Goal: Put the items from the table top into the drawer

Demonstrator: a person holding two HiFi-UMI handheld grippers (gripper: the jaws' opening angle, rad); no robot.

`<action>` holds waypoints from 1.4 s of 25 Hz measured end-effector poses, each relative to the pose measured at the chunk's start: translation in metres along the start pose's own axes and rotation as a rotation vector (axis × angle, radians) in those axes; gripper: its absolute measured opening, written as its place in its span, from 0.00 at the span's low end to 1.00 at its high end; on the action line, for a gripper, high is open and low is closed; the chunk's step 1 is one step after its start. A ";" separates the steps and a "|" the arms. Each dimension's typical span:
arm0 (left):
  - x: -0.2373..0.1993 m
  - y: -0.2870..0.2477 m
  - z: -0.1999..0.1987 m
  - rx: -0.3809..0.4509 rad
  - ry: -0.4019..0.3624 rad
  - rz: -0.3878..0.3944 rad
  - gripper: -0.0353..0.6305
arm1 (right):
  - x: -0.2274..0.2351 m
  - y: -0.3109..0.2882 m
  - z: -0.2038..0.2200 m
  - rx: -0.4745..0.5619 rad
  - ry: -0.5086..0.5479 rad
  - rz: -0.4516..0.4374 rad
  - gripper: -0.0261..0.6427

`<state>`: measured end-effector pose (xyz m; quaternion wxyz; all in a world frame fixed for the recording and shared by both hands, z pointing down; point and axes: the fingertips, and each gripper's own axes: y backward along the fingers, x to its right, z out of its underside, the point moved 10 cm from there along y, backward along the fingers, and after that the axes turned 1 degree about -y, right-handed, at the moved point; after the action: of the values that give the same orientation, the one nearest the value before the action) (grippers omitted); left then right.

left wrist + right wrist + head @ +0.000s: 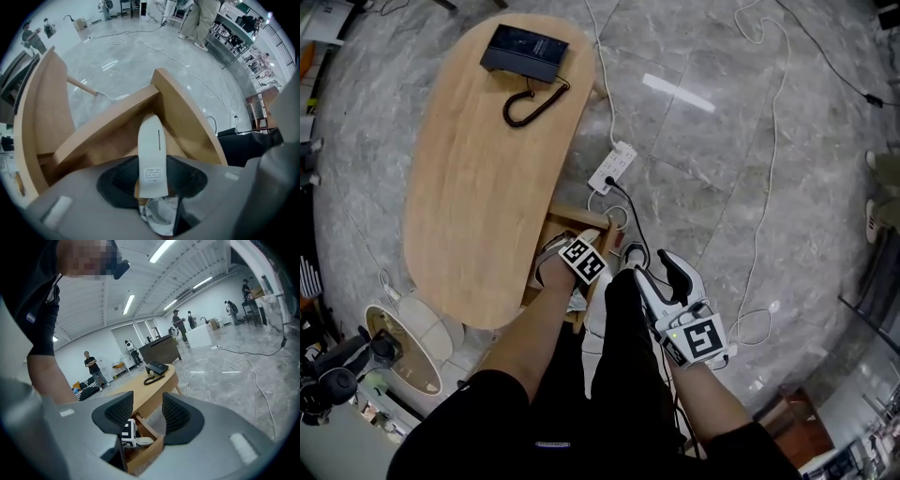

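I see a long white plastic piece (152, 150) with a round tip, a thin dark slit and a small label. It sits pinched between the jaws of my left gripper (152, 180) and points down into the open light wooden drawer (108, 126). The drawer sticks out from under the near end of the oval wooden table top (478, 187). A flat black desk phone (523, 52) with a curly black cord (530, 101) lies at the table's far end, well apart from the drawer.
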<state>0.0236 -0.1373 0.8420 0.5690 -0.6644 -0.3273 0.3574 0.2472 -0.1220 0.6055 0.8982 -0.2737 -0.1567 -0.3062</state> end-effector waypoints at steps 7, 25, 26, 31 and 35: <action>-0.001 -0.020 0.000 -0.027 -0.025 -0.014 0.34 | 0.008 0.006 0.009 -0.019 -0.019 0.019 0.37; 0.019 0.011 0.014 0.052 0.022 -0.024 0.47 | -0.023 0.003 -0.003 0.001 0.005 0.016 0.37; 0.021 0.017 0.015 0.066 0.016 -0.025 0.48 | -0.026 0.003 -0.005 0.008 0.007 0.015 0.37; 0.031 0.054 0.027 0.119 -0.044 -0.022 0.48 | -0.044 0.002 -0.017 0.018 0.032 0.022 0.37; 0.045 0.095 0.046 0.155 -0.084 -0.018 0.48 | -0.070 0.016 -0.034 0.006 0.062 0.029 0.37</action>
<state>0.0117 -0.0884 0.7389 0.6075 -0.6000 -0.3280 0.4041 0.2076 -0.0990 0.5410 0.9077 -0.2638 -0.1259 -0.3010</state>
